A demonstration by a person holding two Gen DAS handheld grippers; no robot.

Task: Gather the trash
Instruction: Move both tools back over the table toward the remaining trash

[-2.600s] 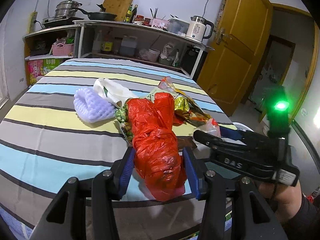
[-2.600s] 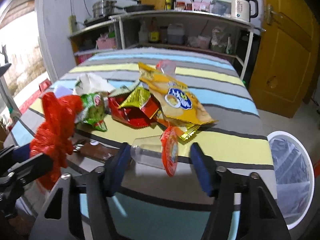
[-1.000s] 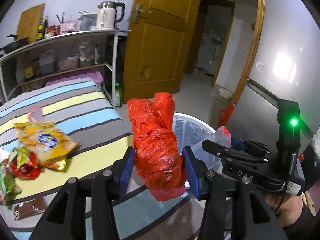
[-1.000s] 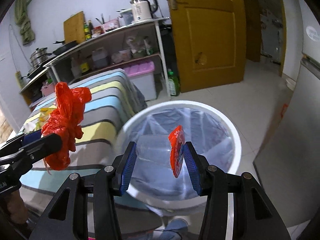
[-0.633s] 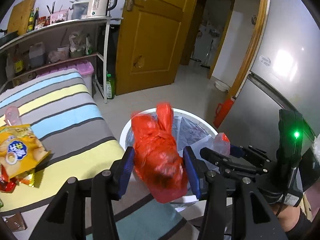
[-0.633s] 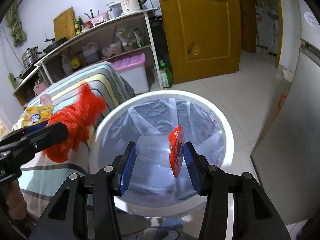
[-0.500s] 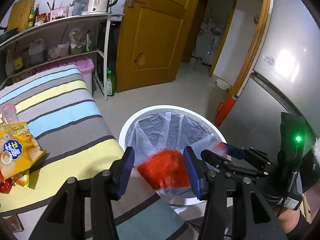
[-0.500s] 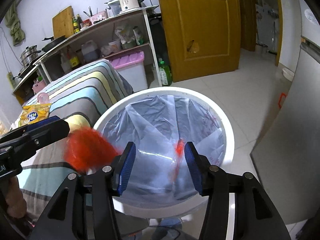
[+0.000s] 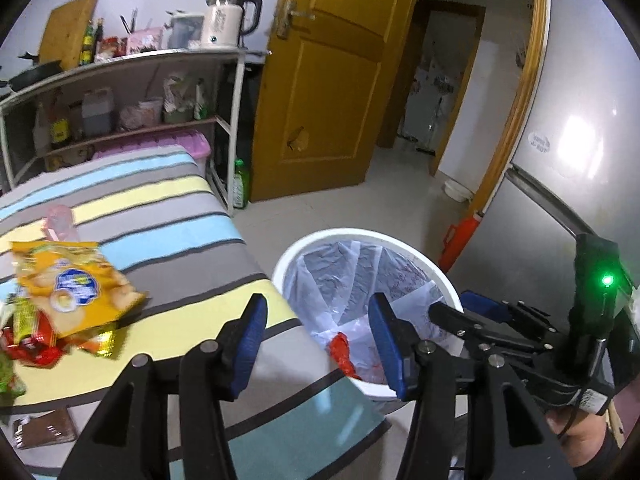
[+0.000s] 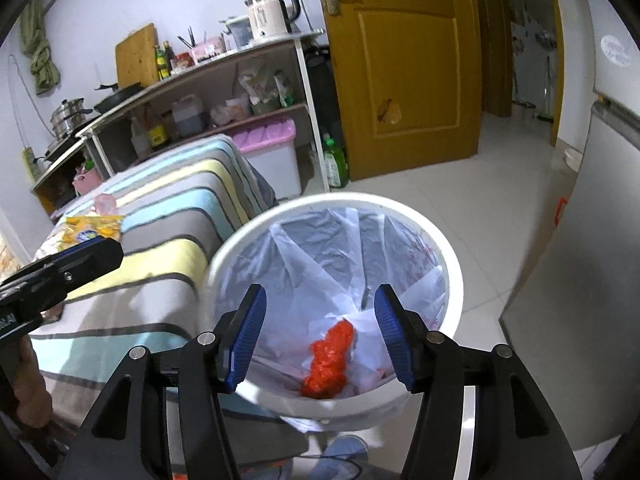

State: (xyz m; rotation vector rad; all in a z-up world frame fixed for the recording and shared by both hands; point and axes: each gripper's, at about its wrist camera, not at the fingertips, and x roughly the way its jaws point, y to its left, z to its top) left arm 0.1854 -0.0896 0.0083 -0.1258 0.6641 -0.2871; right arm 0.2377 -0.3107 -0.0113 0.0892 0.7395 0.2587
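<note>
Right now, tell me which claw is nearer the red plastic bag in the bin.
Right. The right claw hangs open directly above the white trash bin, with the red plastic bag lying between its fingers in view. The left claw is open over the bin's table-side rim, off to one side.

Setting: a lived-in home, one room serving as kitchen and living space. A shelving unit (image 10: pixel 224 92) is standing along the wall, carrying an electric kettle (image 10: pixel 268 14), cooking pots (image 10: pixel 66 120), a cutting board (image 10: pixel 136 54) and sauce bottles (image 10: pixel 162 62). A striped cloth (image 9: pixel 152 216) is covering the table, a wooden door (image 10: pixel 404 60) is standing open, and a fridge (image 9: pixel 568 168) is flanking a lined white bin (image 10: pixel 452 280).
</note>
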